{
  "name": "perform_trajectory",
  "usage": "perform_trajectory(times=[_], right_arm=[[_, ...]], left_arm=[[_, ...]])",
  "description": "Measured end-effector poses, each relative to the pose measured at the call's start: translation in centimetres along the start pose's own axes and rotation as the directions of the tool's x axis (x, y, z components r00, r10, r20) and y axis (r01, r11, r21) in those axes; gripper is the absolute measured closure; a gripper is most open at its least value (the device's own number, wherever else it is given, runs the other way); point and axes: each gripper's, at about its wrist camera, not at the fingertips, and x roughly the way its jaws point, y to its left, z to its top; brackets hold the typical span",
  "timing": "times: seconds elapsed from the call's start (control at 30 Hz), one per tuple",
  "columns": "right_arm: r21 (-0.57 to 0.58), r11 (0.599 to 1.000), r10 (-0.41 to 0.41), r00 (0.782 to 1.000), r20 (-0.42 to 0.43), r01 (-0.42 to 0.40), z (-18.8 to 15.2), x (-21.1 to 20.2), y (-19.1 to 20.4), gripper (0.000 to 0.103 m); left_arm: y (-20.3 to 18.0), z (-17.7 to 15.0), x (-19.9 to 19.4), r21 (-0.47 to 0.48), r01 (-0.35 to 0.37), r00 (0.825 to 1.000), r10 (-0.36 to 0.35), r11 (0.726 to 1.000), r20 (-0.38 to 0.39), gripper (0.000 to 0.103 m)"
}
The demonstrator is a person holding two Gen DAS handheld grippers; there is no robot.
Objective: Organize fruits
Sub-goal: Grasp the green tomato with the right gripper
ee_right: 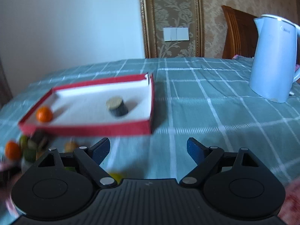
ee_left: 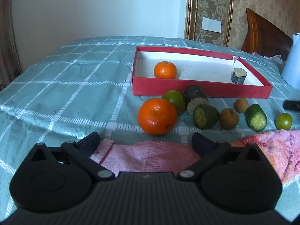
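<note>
A red box (ee_left: pixel 202 89) with a white floor holds a small orange (ee_left: pixel 165 70) and a dark cut stub (ee_left: pixel 239 75). In front of it on the cloth lie a large orange (ee_left: pixel 157 116), a green fruit (ee_left: pixel 174 98), a dark cut piece (ee_left: pixel 196 99), a green cut piece (ee_left: pixel 205 116), two brown fruits (ee_left: pixel 229 118), a cucumber piece (ee_left: pixel 256 117) and a small green fruit (ee_left: pixel 283 121). My left gripper (ee_left: pixel 145 140) is open just short of the large orange, with nothing between its fingers. My right gripper (ee_right: pixel 148 148) is open over bare cloth beside the red box (ee_right: pixel 93 129); this view is blurred.
A pink towel (ee_left: pixel 150 155) lies under my left gripper and runs off to the right. A white kettle (ee_right: pixel 275 60) stands at the back right of the checked cloth (ee_left: pixel 65 86). A wooden chair back (ee_left: pixel 266 35) and a wall stand behind the table.
</note>
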Motion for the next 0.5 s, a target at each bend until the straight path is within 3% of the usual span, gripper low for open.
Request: perform_trajectory(times=[0.2,0.27,0.33,0.4,0.5], right_arm=[[-0.053,0.998,0.029,1.0,-0.006,-0.03,-1.7,-0.9,1.7,0.014],[-0.069,0.998,0.01,1.0,-0.006,-0.011,-2.0,-0.5,2.4,0.025],[-0.056,0.997,0.043,0.998,-0.038,-0.045,-2.1,0.1,2.6,0.044],[-0.037,0.996,0.077,0.995,-0.07,-0.08,-2.3,0.5,2.7,0.048],[-0.087,0.995,0.048,0.997,-0.062,-0.053,-2.7,0.3,3.8,0.048]], left_arm=[[-0.1,-0.1,0.0,0.001,0.001,1.0,-0.001,1.0,0.002,0.0],[-0.1,-0.1,0.0,0.003,0.003,1.0,-0.003,1.0,0.002,0.0],[-0.1,-0.1,0.0,0.003,0.004,1.0,-0.004,1.0,0.002,0.0],[0.0,-0.1,0.0,0.003,0.004,1.0,-0.005,1.0,0.002,0.0],[-0.1,-0.1,0.0,0.003,0.004,1.0,-0.004,1.0,0.002,0.0]])
